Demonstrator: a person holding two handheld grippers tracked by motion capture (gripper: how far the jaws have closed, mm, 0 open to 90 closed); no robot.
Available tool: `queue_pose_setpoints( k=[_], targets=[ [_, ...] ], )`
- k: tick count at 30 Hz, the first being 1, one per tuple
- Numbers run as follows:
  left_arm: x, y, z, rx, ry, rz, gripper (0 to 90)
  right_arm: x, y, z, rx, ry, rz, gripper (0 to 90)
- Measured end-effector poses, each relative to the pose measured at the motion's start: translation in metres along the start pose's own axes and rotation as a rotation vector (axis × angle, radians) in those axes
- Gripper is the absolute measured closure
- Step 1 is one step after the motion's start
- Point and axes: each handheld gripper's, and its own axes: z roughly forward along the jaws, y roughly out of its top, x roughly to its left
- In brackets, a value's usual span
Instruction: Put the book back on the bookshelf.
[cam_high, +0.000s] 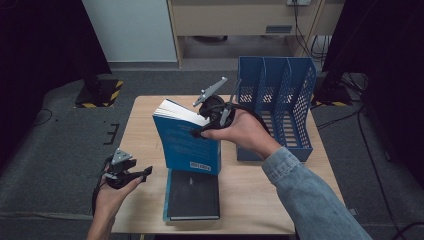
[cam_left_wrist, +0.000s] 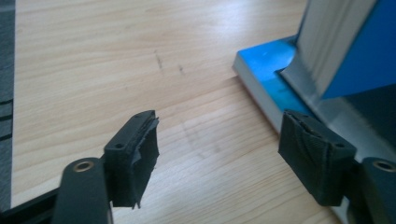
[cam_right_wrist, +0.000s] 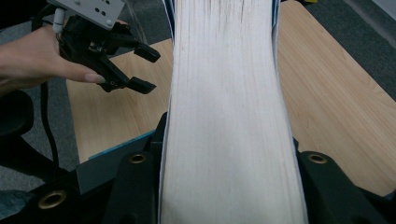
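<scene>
A blue book (cam_high: 187, 142) stands upright, its lower edge resting on a dark book (cam_high: 194, 195) that lies flat near the table's front. My right gripper (cam_high: 197, 129) is shut on the upright book's top; its white page edge (cam_right_wrist: 229, 116) runs up between the black fingers (cam_right_wrist: 140, 182). My left gripper (cam_high: 145, 172) is open at the front left, low over the bare wood just left of the flat book. Nothing lies between its pads (cam_left_wrist: 135, 149), and the flat book's blue corner (cam_left_wrist: 266, 77) sits beside the right pad. The left gripper (cam_right_wrist: 148, 70) also shows from the right gripper view.
A blue three-slot file holder (cam_high: 277, 100) stands at the table's right back, close behind the right hand. The wooden table (cam_high: 145, 115) has bare surface at its left and along its right front. Dark floor surrounds it.
</scene>
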Motion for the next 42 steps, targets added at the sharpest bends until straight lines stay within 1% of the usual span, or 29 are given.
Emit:
queue_pose_setpoints(
  k=[1, 2, 4, 8, 9, 10, 11, 14, 15, 16, 17, 18, 19, 20, 21, 25, 26, 27, 28, 30, 31, 32, 33, 34, 35, 36, 39, 40, 42],
  targets=[
    [0.000, -0.002, 0.002, 0.012, 0.015, 0.009, 24.0, 0.000, 0.000, 0.000, 0.002, 0.001, 0.000, 58.0],
    [0.001, -0.004, 0.005, 0.027, 0.028, 0.013, 24.0, 0.000, 0.000, 0.000, 0.002, 0.001, 0.000, 58.0],
    [0.003, -0.008, 0.010, 0.069, 0.043, 0.022, 20.4, 0.001, -0.001, -0.001, 0.003, 0.003, -0.002, 58.4],
    [0.003, -0.009, 0.012, 0.072, 0.045, 0.016, 18.5, 0.001, -0.001, -0.001, 0.004, 0.000, -0.002, 58.9],
    [0.003, -0.009, 0.013, 0.074, 0.045, 0.013, 18.5, 0.001, 0.000, -0.001, 0.003, -0.001, 0.008, 59.0],
    [0.003, -0.010, 0.014, 0.084, 0.041, 0.011, 18.2, -0.001, 0.000, -0.001, 0.007, 0.001, 0.011, 59.4],
    [0.003, -0.010, 0.014, 0.084, 0.041, 0.011, 18.2, -0.001, 0.000, -0.001, 0.007, 0.001, 0.011, 59.4],
    [0.002, -0.012, 0.016, 0.094, 0.040, 0.012, 18.1, -0.005, 0.002, 0.000, -0.001, -0.011, 0.048, 59.9],
    [0.001, -0.012, 0.017, 0.096, 0.041, 0.010, 18.1, -0.005, 0.002, 0.000, -0.001, -0.011, 0.048, 59.9],
    [0.001, -0.013, 0.018, 0.102, 0.039, 0.012, 18.2, -0.008, 0.002, 0.000, 0.001, -0.011, 0.074, 60.0],
    [0.001, -0.013, 0.018, 0.102, 0.039, 0.012, 18.2, -0.008, 0.002, 0.000, 0.001, -0.011, 0.074, 60.0],
    [0.001, -0.013, 0.018, 0.103, 0.039, 0.013, 18.1, -0.011, 0.004, 0.001, -0.002, -0.008, 0.100, 60.1],
    [0.001, -0.013, 0.018, 0.103, 0.039, 0.013, 18.1, -0.011, 0.004, 0.001, -0.002, -0.008, 0.100, 60.1],
    [0.001, -0.013, 0.018, 0.103, 0.038, 0.013, 18.2, -0.015, 0.006, 0.002, 0.000, -0.002, 0.139, 60.1],
    [0.000, -0.013, 0.018, 0.105, 0.036, 0.015, 18.2, -0.015, 0.006, 0.002, 0.000, -0.002, 0.139, 60.1],
    [-0.002, -0.013, 0.020, 0.114, 0.029, 0.020, 18.2, -0.025, 0.011, 0.003, 0.005, 0.000, 0.227, 60.3],
    [-0.002, -0.013, 0.020, 0.114, 0.029, 0.019, 18.2, -0.029, 0.013, 0.003, 0.000, 0.006, 0.264, 60.3],
    [-0.003, -0.013, 0.021, 0.115, 0.027, 0.022, 18.2, -0.029, 0.013, 0.003, 0.000, 0.006, 0.264, 60.3],
    [-0.003, -0.013, 0.021, 0.117, 0.027, 0.021, 18.0, -0.030, 0.014, 0.003, -0.002, 0.008, 0.281, 60.3],
    [-0.003, -0.013, 0.022, 0.119, 0.027, 0.021, 17.6, -0.033, 0.016, 0.002, -0.020, 0.010, 0.303, 60.3],
    [-0.003, -0.012, 0.022, 0.119, 0.026, 0.022, 17.5, -0.035, 0.018, -0.002, -0.036, 0.009, 0.315, 60.3],
    [-0.003, -0.012, 0.023, 0.117, 0.025, 0.021, 17.5, -0.035, 0.018, -0.002, -0.036, 0.009, 0.315, 60.3],
    [-0.002, -0.012, 0.023, 0.116, 0.026, 0.019, 17.5, -0.035, 0.021, -0.006, -0.040, -0.008, 0.305, 60.3],
    [-0.002, -0.012, 0.023, 0.116, 0.026, 0.019, 17.5, -0.035, 0.021, -0.006, -0.040, -0.008, 0.305, 60.3],
    [-0.002, -0.012, 0.022, 0.117, 0.025, 0.018, 17.4, -0.036, 0.022, -0.010, -0.038, -0.024, 0.301, 60.3],
    [-0.002, -0.012, 0.022, 0.122, 0.023, 0.019, 17.4, -0.036, 0.022, -0.010, -0.038, -0.024, 0.301, 60.3],
    [-0.002, -0.012, 0.023, 0.128, 0.025, 0.023, 17.1, -0.039, 0.020, -0.018, -0.039, -0.039, 0.312, 60.3],
    [-0.002, -0.012, 0.025, 0.129, 0.028, 0.021, 16.3, -0.041, 0.017, -0.023, -0.044, -0.049, 0.319, 60.3],
    [-0.002, -0.012, 0.026, 0.131, 0.028, 0.023, 15.5, -0.042, 0.016, -0.026, -0.043, -0.054, 0.318, 60.3]
  ],
)
